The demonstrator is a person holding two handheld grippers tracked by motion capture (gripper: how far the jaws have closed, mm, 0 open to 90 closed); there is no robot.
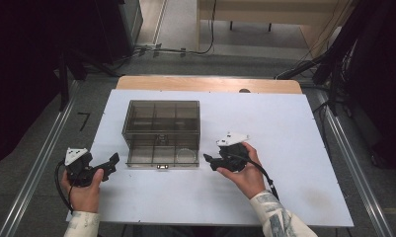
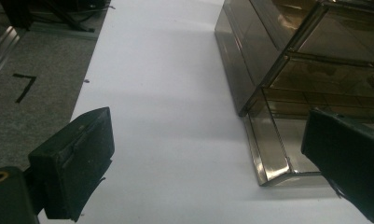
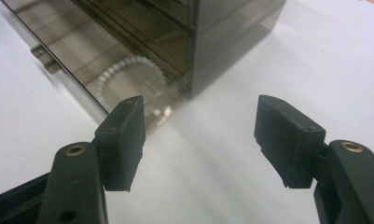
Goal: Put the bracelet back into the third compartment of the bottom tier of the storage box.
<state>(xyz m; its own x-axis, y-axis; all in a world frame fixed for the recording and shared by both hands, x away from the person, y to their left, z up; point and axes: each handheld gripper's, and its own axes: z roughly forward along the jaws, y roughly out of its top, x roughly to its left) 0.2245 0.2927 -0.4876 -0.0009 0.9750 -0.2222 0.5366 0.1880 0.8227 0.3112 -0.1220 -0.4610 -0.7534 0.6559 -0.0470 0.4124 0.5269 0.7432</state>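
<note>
Smoke-tinted translucent plastic drawer box (image 1: 162,131) sits just left of centre in the high view, on the white board that covers the tabletop (image 1: 284,148), with its lowest drawer (image 1: 161,157) pulled partly out toward the bottom of the frame, so its contents can be reached from the person's side. In the right-hand end of that drawer lies a small clear round fluted dish (image 1: 185,155), seen in the right tool's view through the tinted drawer front at upper left of centre (image 3: 131,84). The left tool (image 1: 114,160) rests at the lower left of the high view, near the box's left front corner but apart from it; its own view shows its black jaws spread wide, with the drawer's corner (image 2: 268,163) lying beyond the gap toward the right jaw, nothing gripped. The right tool (image 1: 206,159) lies just beside the drawer's right front corner at the centre of the high view, jaws likewise held apart and empty, pointing at the box corner and the dish behind the wall. Judging by this, the two tools flank the open drawer so that one can steady or shift the box while the other deals with the drawer or the dish.
</note>
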